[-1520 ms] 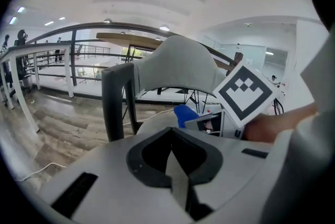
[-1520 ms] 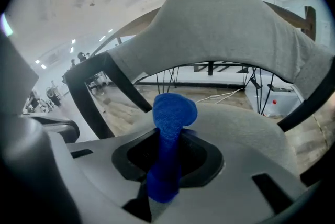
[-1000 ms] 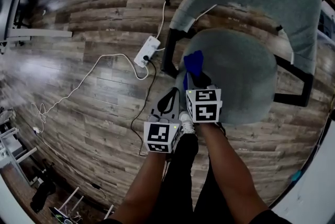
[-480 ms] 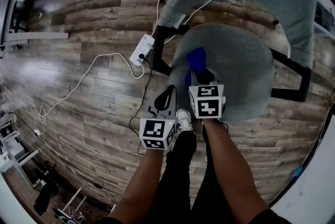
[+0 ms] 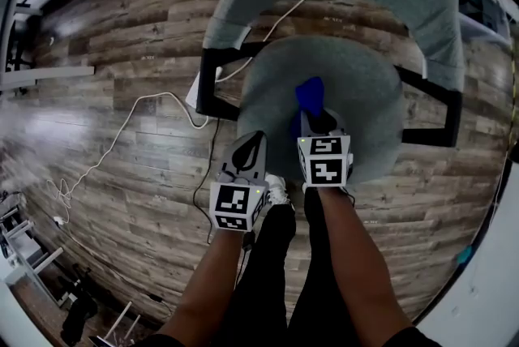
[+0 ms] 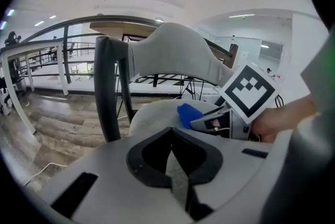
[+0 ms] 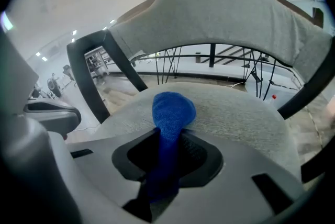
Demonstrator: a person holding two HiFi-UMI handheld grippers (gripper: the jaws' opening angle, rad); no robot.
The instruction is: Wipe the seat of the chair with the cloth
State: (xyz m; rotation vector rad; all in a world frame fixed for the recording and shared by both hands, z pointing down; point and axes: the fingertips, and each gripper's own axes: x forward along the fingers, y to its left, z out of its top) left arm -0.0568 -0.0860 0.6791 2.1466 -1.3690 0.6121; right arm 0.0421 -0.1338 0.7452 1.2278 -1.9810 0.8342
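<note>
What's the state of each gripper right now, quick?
Left gripper: fingers closed, holding nothing.
Right gripper: fingers closed on the blue cloth, over the chair seat.

cloth (image 5: pixel 308 92) on seat (image 5: pixel 365 86) | left gripper (image 5: pixel 250 147) beside seat edge, seemingly apart
</note>
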